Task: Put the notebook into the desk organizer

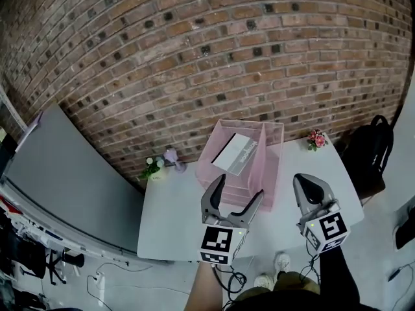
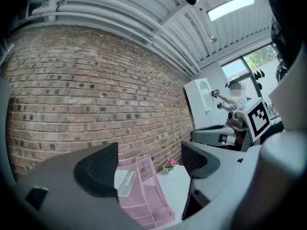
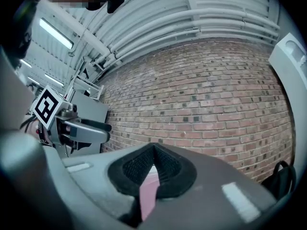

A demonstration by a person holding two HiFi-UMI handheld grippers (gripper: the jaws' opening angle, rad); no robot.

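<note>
A pink wire desk organizer [image 1: 271, 167] stands on the white table [image 1: 175, 212] against the brick wall. The grey-white notebook [image 1: 235, 153] lies tilted inside the organizer's upper tray. My left gripper [image 1: 240, 184] hovers open just in front of the organizer with nothing between its fingers. In the left gripper view the organizer [image 2: 148, 200] and notebook [image 2: 125, 182] show between the spread jaws of the left gripper [image 2: 151, 159]. My right gripper [image 1: 306, 181] hangs to the organizer's right, shut and empty. In the right gripper view, the right gripper [image 3: 153, 150] shows only a sliver of pink organizer [image 3: 147, 198] through its jaws.
Pink flowers [image 1: 317, 138] sit at the table's back right corner. A small white-flowered plant [image 1: 152, 168] and a purple ornament [image 1: 172, 155] sit at the back left. A black bag [image 1: 371, 153] rests on the floor to the right, and a grey panel [image 1: 65, 180] leans at the left.
</note>
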